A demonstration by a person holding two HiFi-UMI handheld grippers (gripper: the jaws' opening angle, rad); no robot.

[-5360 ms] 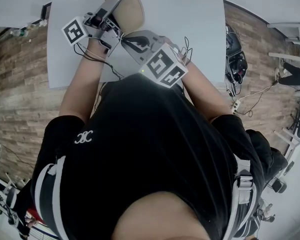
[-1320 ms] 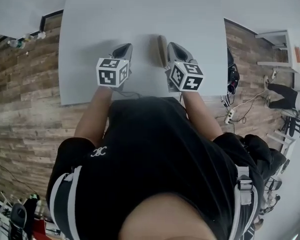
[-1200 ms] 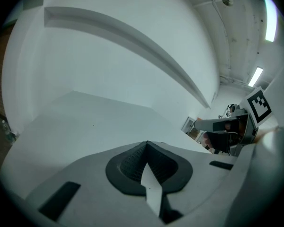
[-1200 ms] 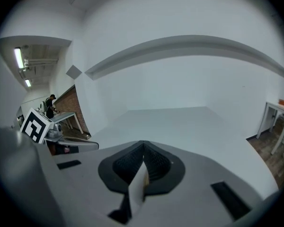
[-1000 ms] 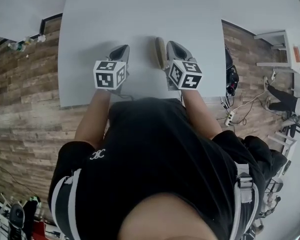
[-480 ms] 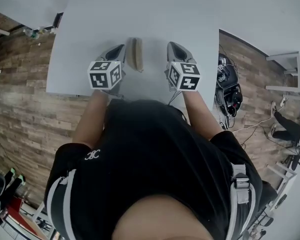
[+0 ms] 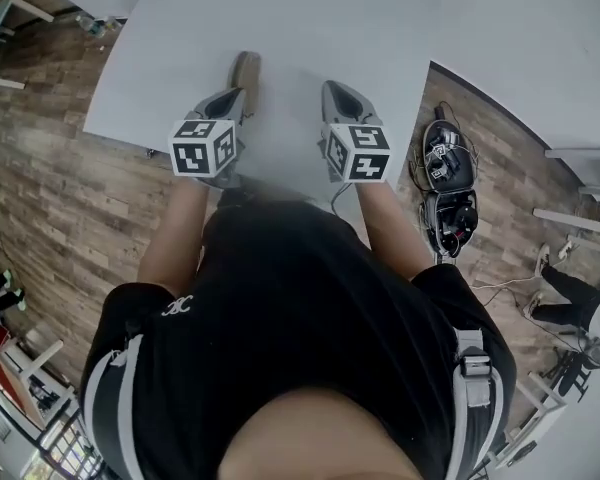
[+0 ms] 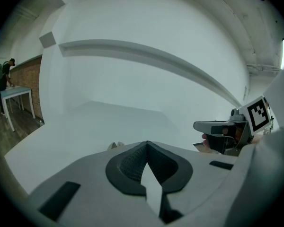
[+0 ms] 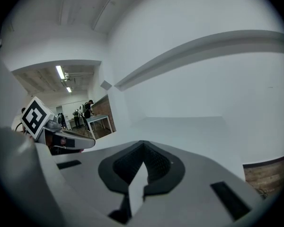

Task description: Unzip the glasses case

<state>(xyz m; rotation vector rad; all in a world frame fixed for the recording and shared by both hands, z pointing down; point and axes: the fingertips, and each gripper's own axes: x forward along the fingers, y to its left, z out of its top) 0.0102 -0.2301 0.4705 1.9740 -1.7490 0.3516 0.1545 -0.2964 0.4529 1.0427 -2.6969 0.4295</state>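
Foremost, the left tool (image 8: 146, 144) has its jaws pressed together with nothing between them. The right tool (image 9: 142, 144) is likewise closed and empty. Both are held side by side, apart from each other, over the near part of the white tabletop (image 7: 310, 18). The tan glasses case (image 7: 244, 71) sits on the tabletop just beyond the left tool's tip; contact between them cannot be judged. An open black bag (image 7: 445, 183) lies on the wooden floor (image 7: 40, 198) at the right.
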